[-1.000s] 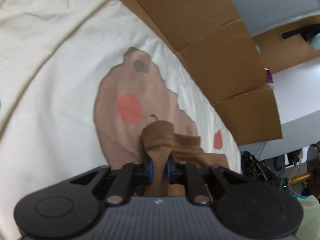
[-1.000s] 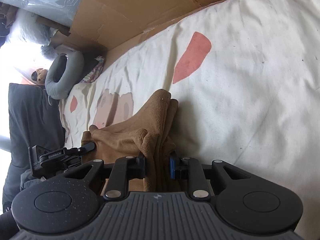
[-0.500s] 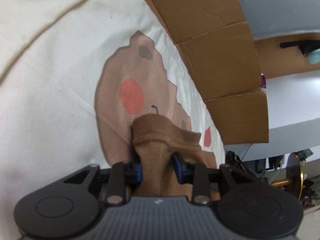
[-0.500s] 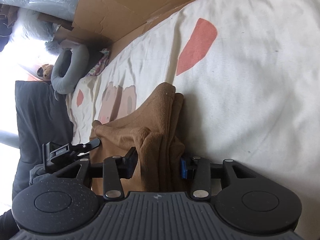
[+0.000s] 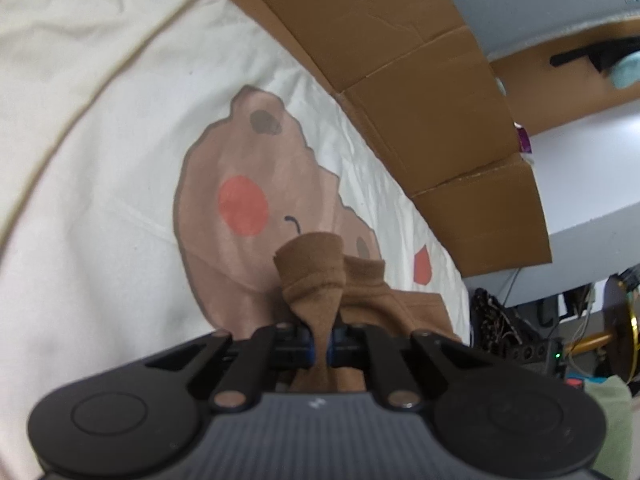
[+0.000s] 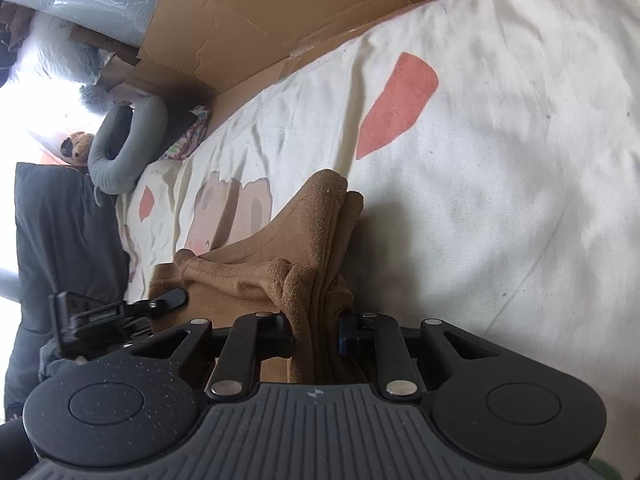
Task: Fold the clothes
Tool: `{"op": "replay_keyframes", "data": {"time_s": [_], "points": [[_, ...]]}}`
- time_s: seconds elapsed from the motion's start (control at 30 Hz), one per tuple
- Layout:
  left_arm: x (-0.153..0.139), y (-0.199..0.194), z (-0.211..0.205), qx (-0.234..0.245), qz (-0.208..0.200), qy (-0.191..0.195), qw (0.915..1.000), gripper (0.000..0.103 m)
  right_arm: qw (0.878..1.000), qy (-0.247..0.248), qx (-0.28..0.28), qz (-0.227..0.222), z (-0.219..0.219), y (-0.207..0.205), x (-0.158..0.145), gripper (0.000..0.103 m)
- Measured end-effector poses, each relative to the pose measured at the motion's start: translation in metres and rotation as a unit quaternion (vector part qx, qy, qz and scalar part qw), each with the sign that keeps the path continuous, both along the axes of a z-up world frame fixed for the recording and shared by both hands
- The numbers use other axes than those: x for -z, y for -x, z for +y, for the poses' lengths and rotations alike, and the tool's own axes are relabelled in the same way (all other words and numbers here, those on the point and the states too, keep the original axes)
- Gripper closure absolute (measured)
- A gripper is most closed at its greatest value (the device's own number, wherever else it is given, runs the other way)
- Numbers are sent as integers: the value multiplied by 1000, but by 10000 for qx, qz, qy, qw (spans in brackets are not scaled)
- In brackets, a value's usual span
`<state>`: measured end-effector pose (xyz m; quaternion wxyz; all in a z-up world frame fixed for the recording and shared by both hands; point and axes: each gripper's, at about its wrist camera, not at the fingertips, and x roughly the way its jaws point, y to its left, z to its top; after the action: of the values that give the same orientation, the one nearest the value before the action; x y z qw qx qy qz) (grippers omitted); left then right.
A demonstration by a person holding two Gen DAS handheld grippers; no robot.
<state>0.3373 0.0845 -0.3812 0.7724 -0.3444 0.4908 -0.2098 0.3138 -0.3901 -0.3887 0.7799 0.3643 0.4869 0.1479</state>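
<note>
The brown garment [image 5: 320, 280] lies bunched low in the middle of both frames, on a cream sheet [image 6: 500, 180] printed with a bear face [image 5: 256, 200]. The left gripper [image 5: 321, 346] has just closed and is clenched tight on a pinched fold. The right gripper [image 6: 316, 334], also just closing, grasps a thicker bunch of layers. Brown cardboard [image 5: 400, 60] fills the upper frame. No readable writing shows.

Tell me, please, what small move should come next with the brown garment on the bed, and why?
Probably lift both ends together and draw them apart. The left hand-held gripper pinches one bunched end of the brown garment, its jaws having just closed; the right hand-held gripper clamps a thicker bunch. Between them the cloth lies crumpled on the cream sheet, not flat.
</note>
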Motion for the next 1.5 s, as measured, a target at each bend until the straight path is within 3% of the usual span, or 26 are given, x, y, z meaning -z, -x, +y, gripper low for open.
{"op": "replay_keyframes", "data": {"time_s": [0.23,0.63,0.83,1.1,1.5], "points": [[-34,11,-15,-145,-28,-533,9985,98,9966,811,-117,20,25,-1,-32,86],[-124,58,-42,-488,50,-1356,9895,98,9876,1571,-14,27,62,22,-114,88],[-172,67,-49,-372,59,-1589,9866,98,9862,1654,55,-46,69,48,-159,88],[-233,86,-49,-479,-129,-1550,9867,99,9852,1642,41,-486,75,85,-223,89],[-342,106,-60,-519,-821,-1657,9814,99,9792,1639,220,-1174,69,115,-327,89]]}}
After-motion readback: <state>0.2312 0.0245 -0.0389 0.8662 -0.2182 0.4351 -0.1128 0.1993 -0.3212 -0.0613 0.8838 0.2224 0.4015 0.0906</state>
